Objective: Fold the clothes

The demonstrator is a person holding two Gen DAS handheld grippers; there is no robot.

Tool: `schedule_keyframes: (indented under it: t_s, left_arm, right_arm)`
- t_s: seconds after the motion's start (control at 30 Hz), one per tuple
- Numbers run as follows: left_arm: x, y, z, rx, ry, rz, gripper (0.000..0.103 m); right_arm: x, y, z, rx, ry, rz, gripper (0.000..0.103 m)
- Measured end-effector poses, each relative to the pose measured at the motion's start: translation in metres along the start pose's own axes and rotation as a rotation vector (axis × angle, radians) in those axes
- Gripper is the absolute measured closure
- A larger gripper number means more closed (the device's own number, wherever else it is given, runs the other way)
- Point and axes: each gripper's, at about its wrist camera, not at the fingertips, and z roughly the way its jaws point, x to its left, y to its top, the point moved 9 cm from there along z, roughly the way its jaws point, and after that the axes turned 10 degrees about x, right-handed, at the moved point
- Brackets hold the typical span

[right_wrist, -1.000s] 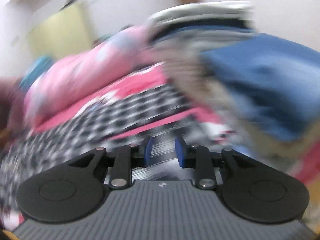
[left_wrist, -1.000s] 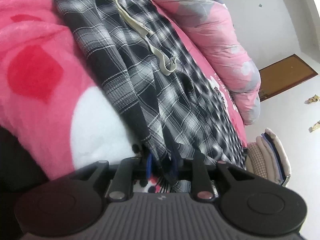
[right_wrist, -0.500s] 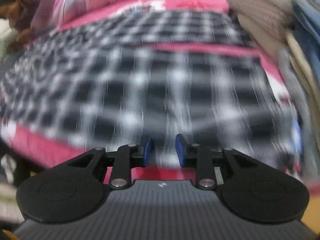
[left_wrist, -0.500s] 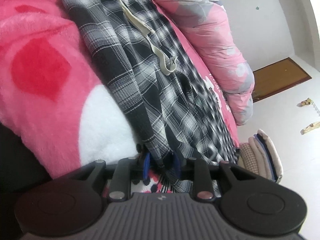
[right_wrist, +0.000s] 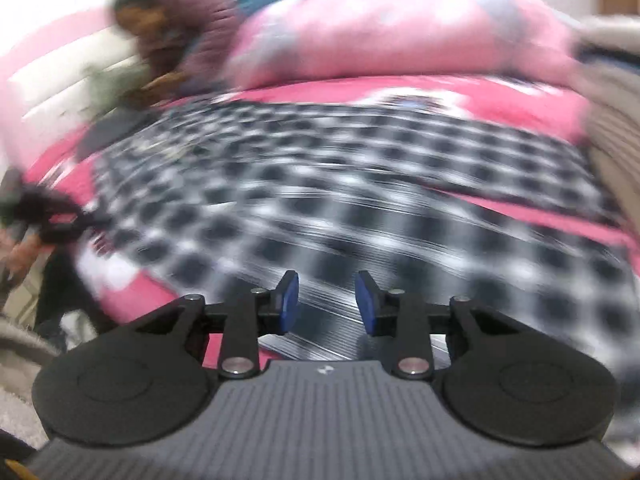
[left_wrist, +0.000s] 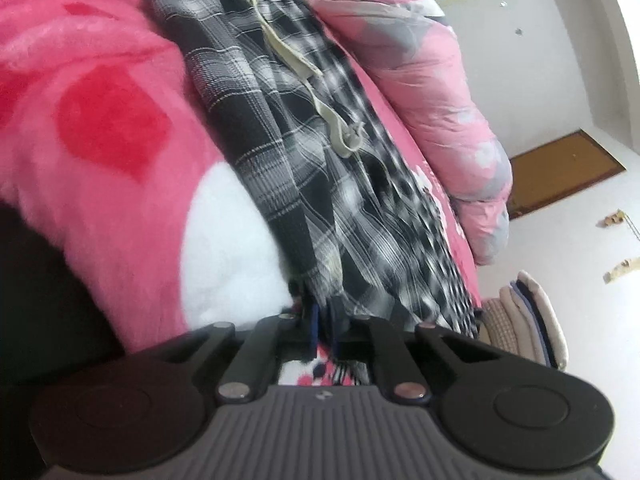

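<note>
A black-and-white plaid garment [left_wrist: 320, 168] with a pale drawstring [left_wrist: 328, 120] lies stretched along the pink bed. My left gripper [left_wrist: 324, 326] is shut on the near edge of that plaid cloth, which bunches between its blue pads. In the right wrist view the same plaid garment [right_wrist: 360, 200] spreads flat across the bed, blurred by motion. My right gripper [right_wrist: 327, 304] hovers just above its near part, open, with nothing between its blue pads [right_wrist: 289, 302].
A fluffy pink, red and white blanket [left_wrist: 120, 160] lies left of the garment. A rolled pink quilt [left_wrist: 432, 92] runs along the far side. A stack of folded clothes [left_wrist: 524, 320] sits at the bed's end. A person's hand with the other gripper [right_wrist: 36, 216] shows at far left.
The right gripper has swept left and back over the plaid garment, away from the folded stack, staying open. The left gripper has kept its hold and shifted slightly.
</note>
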Motion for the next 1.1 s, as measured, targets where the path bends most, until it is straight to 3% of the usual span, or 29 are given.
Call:
schedule_keyframes:
  t_s: [0.07,0.17,0.33,0.4,0.47,0.5,0.53,0.57,0.63,0.77,0.9,1.1]
  left_arm:
    - [0.001,0.0,-0.01,-0.003,-0.013,0.007,0.091]
    - [0.009,0.018,-0.037,-0.089,0.008,0.005,0.064]
    - [0.024,0.068,-0.059,-0.204,0.098,-0.043,0.054]
    - [0.029,0.087,-0.061,-0.236,0.151,-0.056,0.054]
    - [0.033,0.101,-0.058,-0.255,0.209,-0.055,0.057]
    - [0.034,0.107,-0.056,-0.265,0.236,-0.05,0.065]
    - [0.034,0.111,-0.055,-0.27,0.263,-0.047,0.072]
    - [0.035,0.113,-0.055,-0.27,0.29,-0.046,0.1]
    - [0.035,0.116,-0.059,-0.276,0.325,-0.048,0.1]
    - [0.033,0.109,-0.096,-0.349,0.319,-0.067,0.1]
    - [0.06,0.102,-0.091,-0.306,0.344,-0.097,0.1]
    - [0.062,0.099,-0.099,-0.336,0.343,-0.074,0.091]
  right_arm:
    - [0.028,0.003,0.017,0.023,0.033,-0.117,0.063]
    - [0.06,0.001,0.032,0.033,0.041,-0.269,0.058]
    - [0.087,0.006,0.048,0.04,0.009,-0.433,0.061]
    - [0.088,0.008,0.049,0.041,0.008,-0.438,0.063]
    - [0.088,0.009,0.049,0.042,0.008,-0.44,0.078]
    - [0.088,0.01,0.049,0.042,0.008,-0.441,0.081]
    - [0.089,0.011,0.049,0.042,0.007,-0.441,0.091]
    - [0.089,0.012,0.049,0.042,0.007,-0.442,0.097]
    - [0.089,0.013,0.049,0.043,0.007,-0.444,0.101]
    - [0.092,0.016,0.044,0.043,0.04,-0.445,0.101]
    - [0.094,-0.002,0.06,0.118,0.099,-0.424,0.101]
    - [0.087,-0.008,0.061,0.129,0.156,-0.337,0.092]
